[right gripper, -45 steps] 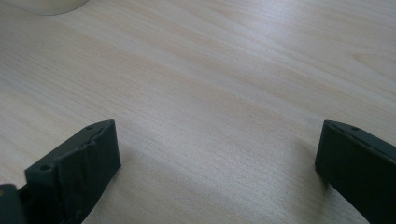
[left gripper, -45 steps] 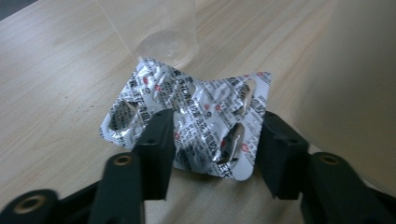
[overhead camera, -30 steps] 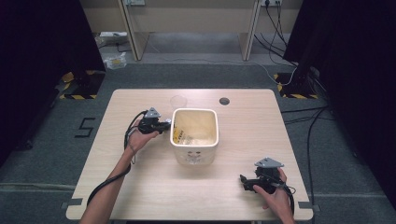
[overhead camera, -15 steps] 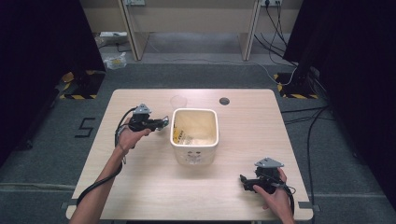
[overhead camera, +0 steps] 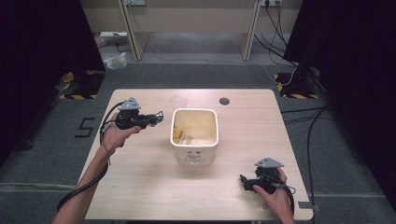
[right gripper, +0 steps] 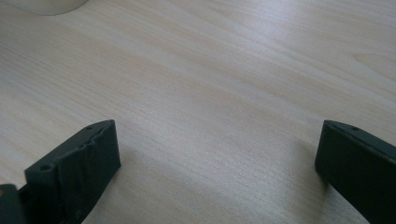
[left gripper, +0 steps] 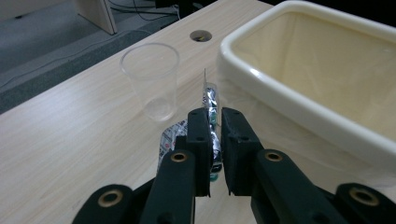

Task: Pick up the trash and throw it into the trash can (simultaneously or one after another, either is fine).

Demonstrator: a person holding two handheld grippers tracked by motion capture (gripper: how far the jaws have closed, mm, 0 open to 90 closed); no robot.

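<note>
Left claw (left gripper: pixel 213 122) nearly shut, thin silver foil sachet (left gripper: pixel 211 100) pinched btwn pads, held above counter (overhead camera: pixel 140 186). Right claw (right gripper: pixel 217 154) spread wide, nothing gripped, near counter's front-right corner.

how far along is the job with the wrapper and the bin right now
Done: the left gripper is shut on a silvery wrapper and holds it above the table, beside the cream bin. Some litter already lies inside the bin. In hand: carrying the wrapper toward the bin. Left: getting it over the rim and letting go. The clear cup stands on the table; the right gripper rests open.
</note>
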